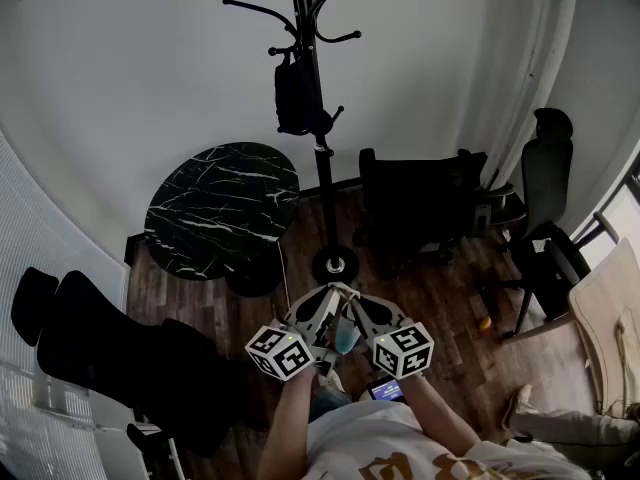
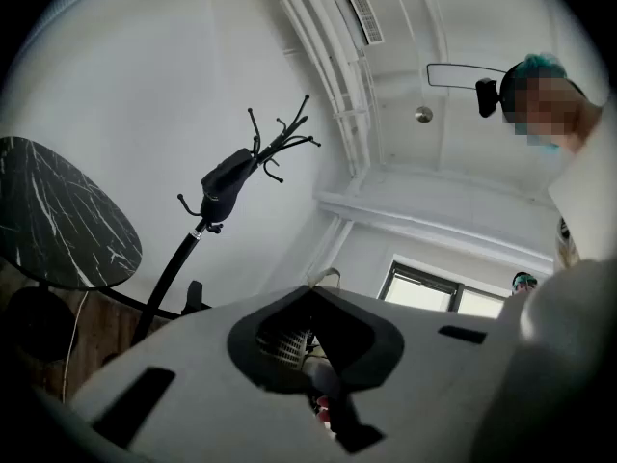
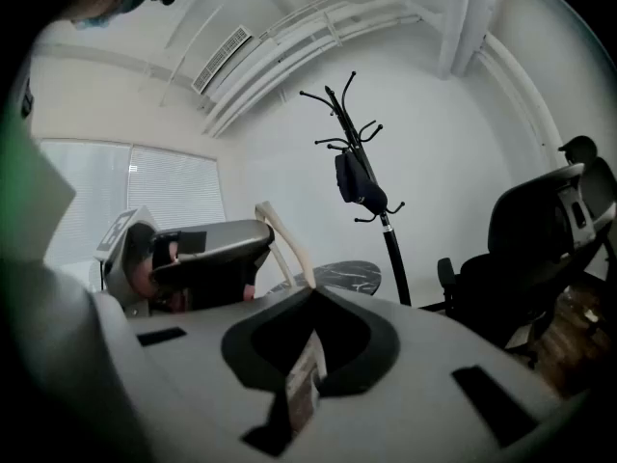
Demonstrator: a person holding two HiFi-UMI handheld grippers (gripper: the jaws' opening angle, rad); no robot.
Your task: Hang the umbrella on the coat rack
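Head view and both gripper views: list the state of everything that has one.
Coat rack: standing upright.
Dark bundle: hanging from the coat rack.
Left hand-held gripper: jaws together.
Right hand-held gripper: jaws together.
Office chair: upright, unoccupied.

The left tool (image 1: 322,298) and right tool (image 1: 355,300) sit side by side before the torso, tips converging, jaws together.
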